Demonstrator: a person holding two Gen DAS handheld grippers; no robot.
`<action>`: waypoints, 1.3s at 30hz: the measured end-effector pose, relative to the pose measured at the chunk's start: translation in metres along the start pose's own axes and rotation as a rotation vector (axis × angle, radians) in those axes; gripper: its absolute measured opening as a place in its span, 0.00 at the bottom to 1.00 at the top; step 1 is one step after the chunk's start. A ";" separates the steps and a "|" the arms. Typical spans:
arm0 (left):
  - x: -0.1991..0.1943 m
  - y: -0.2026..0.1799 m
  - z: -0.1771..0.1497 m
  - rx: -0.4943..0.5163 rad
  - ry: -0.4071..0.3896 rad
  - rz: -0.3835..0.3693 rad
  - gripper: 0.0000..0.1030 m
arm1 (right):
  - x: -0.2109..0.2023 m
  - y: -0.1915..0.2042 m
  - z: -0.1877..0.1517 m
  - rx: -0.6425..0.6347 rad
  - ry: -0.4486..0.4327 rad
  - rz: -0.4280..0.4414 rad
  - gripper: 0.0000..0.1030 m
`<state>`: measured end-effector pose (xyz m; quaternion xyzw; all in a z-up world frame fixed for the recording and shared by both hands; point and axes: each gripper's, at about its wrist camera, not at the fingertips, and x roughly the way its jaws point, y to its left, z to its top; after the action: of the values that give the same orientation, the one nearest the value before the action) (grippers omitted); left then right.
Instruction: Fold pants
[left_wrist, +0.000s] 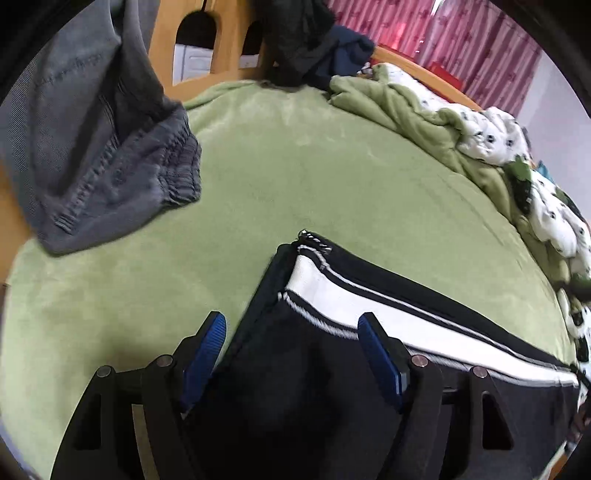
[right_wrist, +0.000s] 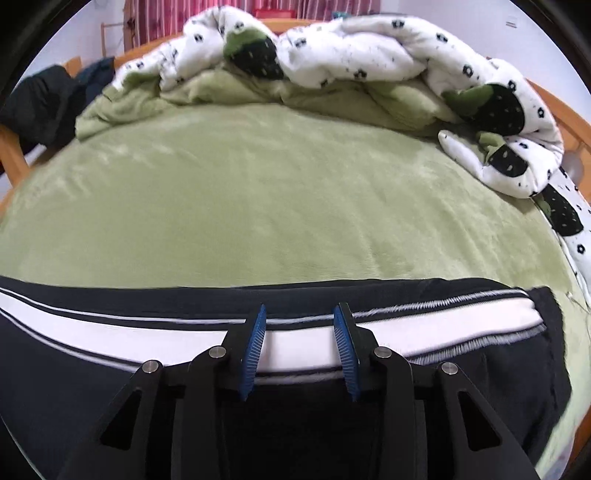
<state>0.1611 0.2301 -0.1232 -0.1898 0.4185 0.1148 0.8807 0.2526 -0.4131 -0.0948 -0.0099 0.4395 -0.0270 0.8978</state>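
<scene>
Black pants with a white side stripe lie flat on the green bed cover. In the left wrist view my left gripper is open just above the pants, near their end and left edge, holding nothing. In the right wrist view the same pants stretch across the near part of the bed. My right gripper is open over the white stripe, with its blue pads apart and empty.
Grey jeans lie at the left on the bed. Dark clothes hang on the wooden bed frame. A bunched white and green quilt lies along the far side. Pink curtains are behind.
</scene>
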 end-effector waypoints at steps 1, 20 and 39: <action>-0.013 -0.002 -0.001 0.012 -0.012 -0.006 0.70 | -0.012 0.009 -0.002 0.009 -0.007 0.012 0.45; -0.068 0.010 -0.160 -0.112 0.120 -0.359 0.70 | -0.112 0.110 -0.109 0.151 0.048 0.304 0.57; 0.005 0.093 -0.100 -0.468 -0.037 -0.300 0.25 | -0.108 0.107 -0.127 0.160 0.087 0.285 0.57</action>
<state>0.0612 0.2712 -0.2064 -0.4457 0.3316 0.0801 0.8276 0.0900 -0.2993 -0.0918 0.1251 0.4713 0.0654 0.8706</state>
